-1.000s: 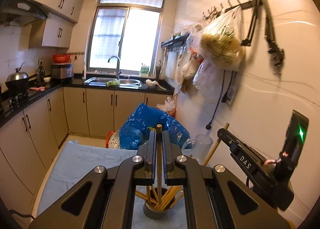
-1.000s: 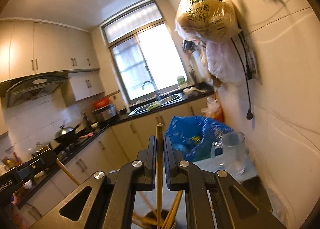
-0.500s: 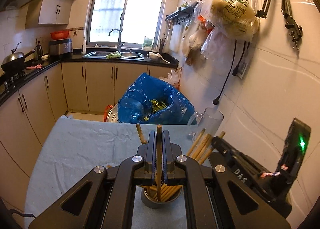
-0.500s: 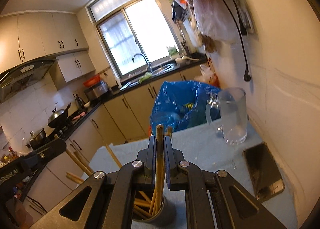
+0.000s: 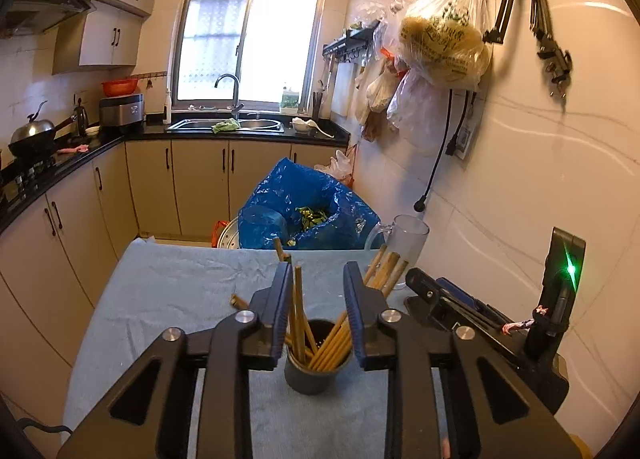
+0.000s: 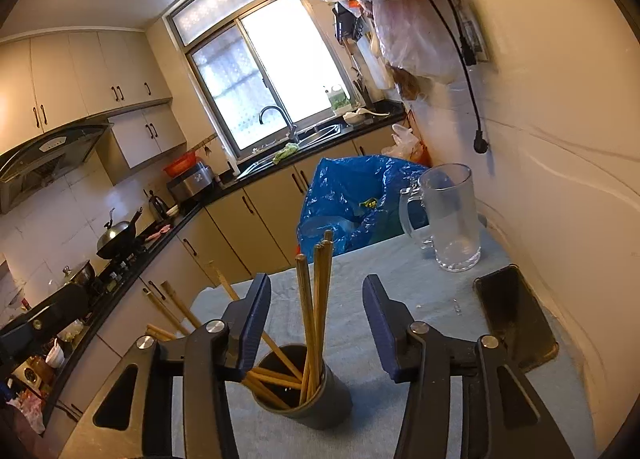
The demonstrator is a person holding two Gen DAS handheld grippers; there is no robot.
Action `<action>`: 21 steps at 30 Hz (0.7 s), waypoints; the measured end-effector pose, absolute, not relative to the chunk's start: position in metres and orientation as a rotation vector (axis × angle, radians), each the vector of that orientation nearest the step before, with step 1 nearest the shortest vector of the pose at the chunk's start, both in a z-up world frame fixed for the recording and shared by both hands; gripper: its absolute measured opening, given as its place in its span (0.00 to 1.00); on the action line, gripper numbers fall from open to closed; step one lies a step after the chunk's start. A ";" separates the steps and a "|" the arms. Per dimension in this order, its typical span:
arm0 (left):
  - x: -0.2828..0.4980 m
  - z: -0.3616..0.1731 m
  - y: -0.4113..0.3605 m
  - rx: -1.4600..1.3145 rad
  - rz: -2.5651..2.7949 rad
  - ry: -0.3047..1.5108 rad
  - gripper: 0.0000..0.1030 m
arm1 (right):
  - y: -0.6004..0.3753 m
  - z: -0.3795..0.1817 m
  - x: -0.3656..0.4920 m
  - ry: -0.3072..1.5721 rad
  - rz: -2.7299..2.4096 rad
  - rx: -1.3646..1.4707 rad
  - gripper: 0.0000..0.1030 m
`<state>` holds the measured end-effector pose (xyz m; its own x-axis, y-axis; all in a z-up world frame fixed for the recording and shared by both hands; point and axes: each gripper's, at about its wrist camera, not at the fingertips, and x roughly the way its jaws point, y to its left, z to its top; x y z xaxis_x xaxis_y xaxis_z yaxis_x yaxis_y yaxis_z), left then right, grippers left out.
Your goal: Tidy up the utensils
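A dark grey cup (image 5: 310, 375) stands on the blue-grey table cloth (image 5: 172, 291) and holds several wooden chopsticks (image 5: 332, 343). My left gripper (image 5: 318, 279) is open above the cup, one jaw on each side of the chopsticks. In the right wrist view the same cup (image 6: 316, 407) holds the upright chopsticks (image 6: 314, 299), and my right gripper (image 6: 316, 299) is open around them, holding nothing. The right gripper's body (image 5: 472, 311) shows at the right of the left wrist view.
A clear glass mug (image 6: 452, 219) stands at the table's far right by the wall. A black phone (image 6: 514, 315) lies on the cloth near the wall. A blue rubbish bag (image 5: 304, 211) sits past the table's far edge. Kitchen counters run along the left.
Both grippers came down over the cup and opened. The chopstick each one held now stands in the cup with the others.
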<state>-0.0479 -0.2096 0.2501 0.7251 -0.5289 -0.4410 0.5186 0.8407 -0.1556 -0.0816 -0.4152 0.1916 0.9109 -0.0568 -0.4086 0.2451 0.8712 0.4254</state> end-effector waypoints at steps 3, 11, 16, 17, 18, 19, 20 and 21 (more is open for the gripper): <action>-0.065 0.255 -0.195 -0.039 -0.559 0.469 0.40 | -0.415 0.192 -0.097 0.396 -0.166 0.491 0.54; -0.114 0.256 -0.155 -0.016 -0.461 0.358 0.81 | -0.405 0.180 -0.136 0.440 -0.190 0.490 0.56; -0.134 0.233 -0.132 0.008 -0.365 0.363 0.89 | -0.392 0.168 -0.163 0.441 -0.204 0.523 0.57; -0.138 0.229 -0.128 0.008 -0.350 0.364 0.90 | -0.389 0.166 -0.167 0.437 -0.204 0.529 0.58; -0.142 0.223 -0.123 0.009 -0.329 0.366 0.93 | -0.384 0.163 -0.173 0.430 -0.204 0.539 0.59; -0.145 0.219 -0.120 0.010 -0.313 0.368 0.95 | -0.380 0.160 -0.177 0.427 -0.204 0.546 0.59; -0.148 0.215 -0.116 0.011 -0.295 0.370 0.95 | -0.376 0.158 -0.181 0.425 -0.204 0.550 0.59; -0.152 0.211 -0.111 0.011 -0.276 0.367 0.95 | -0.369 0.154 -0.186 0.422 -0.204 0.551 0.59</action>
<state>-0.1520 -0.1113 0.2109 0.8963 -0.2649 -0.3557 0.2688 0.9624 -0.0392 -0.1859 -0.3692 0.1545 0.8947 -0.0752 -0.4402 0.2981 0.8346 0.4633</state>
